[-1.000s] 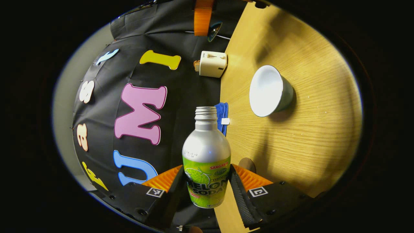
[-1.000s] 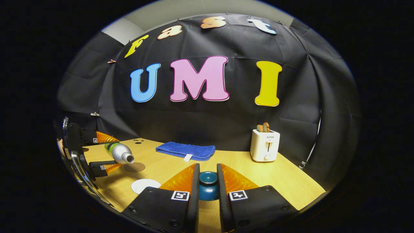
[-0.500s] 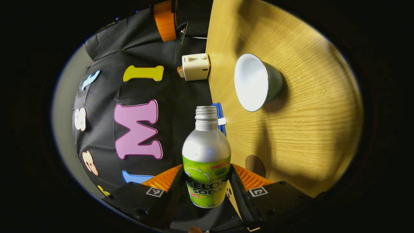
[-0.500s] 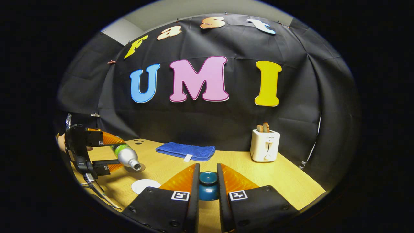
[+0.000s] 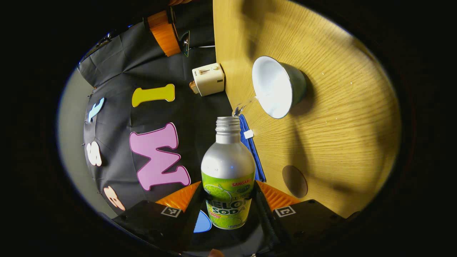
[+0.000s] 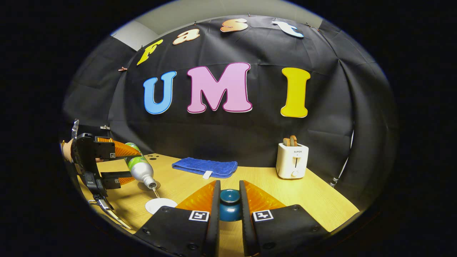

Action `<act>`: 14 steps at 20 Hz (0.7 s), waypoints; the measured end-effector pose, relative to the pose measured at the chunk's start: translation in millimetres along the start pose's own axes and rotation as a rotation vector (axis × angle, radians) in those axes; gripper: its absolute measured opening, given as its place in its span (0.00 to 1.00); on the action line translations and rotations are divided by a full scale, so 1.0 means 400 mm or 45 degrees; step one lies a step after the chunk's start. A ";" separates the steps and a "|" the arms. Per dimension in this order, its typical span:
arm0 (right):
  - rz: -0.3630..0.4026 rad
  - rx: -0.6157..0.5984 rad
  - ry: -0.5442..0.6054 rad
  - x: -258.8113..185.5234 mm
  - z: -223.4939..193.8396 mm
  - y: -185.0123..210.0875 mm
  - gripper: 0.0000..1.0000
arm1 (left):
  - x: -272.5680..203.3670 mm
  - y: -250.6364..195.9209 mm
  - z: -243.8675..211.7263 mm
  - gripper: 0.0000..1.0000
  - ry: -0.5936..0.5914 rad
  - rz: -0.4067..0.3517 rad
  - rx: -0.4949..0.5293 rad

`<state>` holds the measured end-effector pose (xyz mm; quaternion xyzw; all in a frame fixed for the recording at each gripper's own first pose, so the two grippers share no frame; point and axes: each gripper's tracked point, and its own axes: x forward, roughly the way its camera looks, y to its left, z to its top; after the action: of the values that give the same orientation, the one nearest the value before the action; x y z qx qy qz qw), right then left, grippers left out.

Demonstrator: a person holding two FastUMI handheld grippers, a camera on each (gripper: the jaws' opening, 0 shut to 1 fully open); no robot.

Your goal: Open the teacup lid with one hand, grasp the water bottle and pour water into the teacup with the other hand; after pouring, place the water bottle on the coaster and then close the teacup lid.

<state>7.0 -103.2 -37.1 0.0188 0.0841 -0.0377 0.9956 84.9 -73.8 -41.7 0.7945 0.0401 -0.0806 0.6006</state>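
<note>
Here the left gripper (image 5: 228,203) grips the water bottle (image 5: 227,171), the right gripper (image 6: 228,208) grips the teacup lid (image 6: 229,204), above a wooden table (image 5: 332,142).

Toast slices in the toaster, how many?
2. Both stand side by side in the slots on top of the white toaster at the table's back right, right gripper view; any more inside would be hidden.

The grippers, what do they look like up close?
Each gripper has a chunky black body with small round screw holes. Ribbed orange wedges back its two fingers. A little square black-and-white marker sits on each side. In the right gripper view, a shiny metal lever hangs under the left gripper.
</note>
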 end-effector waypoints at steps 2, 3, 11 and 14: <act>-0.002 -0.002 -0.002 0.000 0.001 -0.001 0.30 | 0.001 0.009 -0.004 0.80 0.001 0.004 0.033; -0.001 -0.001 -0.001 -0.002 0.001 -0.002 0.30 | 0.000 0.014 -0.007 0.80 0.003 0.007 0.048; -0.003 0.002 -0.004 -0.003 0.005 -0.006 0.30 | 0.003 0.032 -0.008 0.80 -0.009 0.013 0.155; -0.005 0.004 -0.007 -0.004 0.005 -0.007 0.30 | 0.006 0.042 -0.002 0.80 -0.016 0.021 0.197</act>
<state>5.4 -106.0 -34.8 0.0203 0.0813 -0.0400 0.9957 90.1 -77.7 -26.1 0.8382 0.0233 -0.0835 0.5384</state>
